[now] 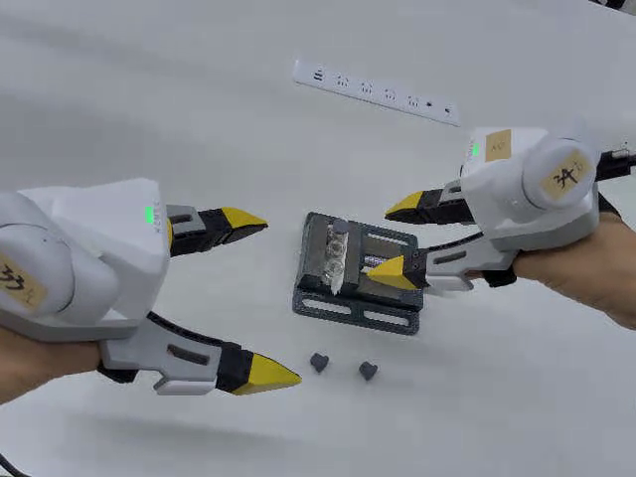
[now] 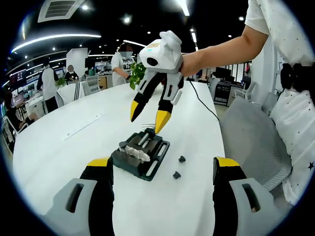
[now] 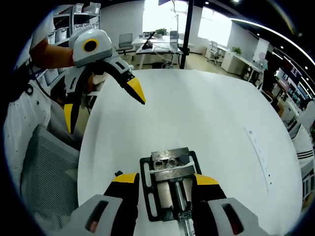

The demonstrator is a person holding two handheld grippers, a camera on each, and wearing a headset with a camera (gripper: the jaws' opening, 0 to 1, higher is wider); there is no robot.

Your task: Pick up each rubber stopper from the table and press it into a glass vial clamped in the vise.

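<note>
A small dark vise (image 1: 350, 307) sits mid-table and clamps clear glass vials (image 1: 338, 248) side by side. Two dark rubber stoppers (image 1: 319, 363) (image 1: 368, 371) lie on the table just in front of it. My left gripper (image 1: 268, 298) hovers open to the vise's left, holding nothing. The right gripper (image 1: 386, 241) is open over the vise's right end, also holding nothing. In the left gripper view, its own jaws (image 2: 163, 164) frame the vise (image 2: 147, 167), with both stoppers (image 2: 181, 159) (image 2: 176, 174) to the right. The right gripper view looks straight down on the vials (image 3: 165, 161).
A white power strip (image 1: 378, 91) lies on the table beyond the vise. A grey mesh chair (image 2: 251, 132) stands at the table's edge. Several people stand in the office behind the table. Bare white tabletop (image 1: 149, 119) surrounds the vise.
</note>
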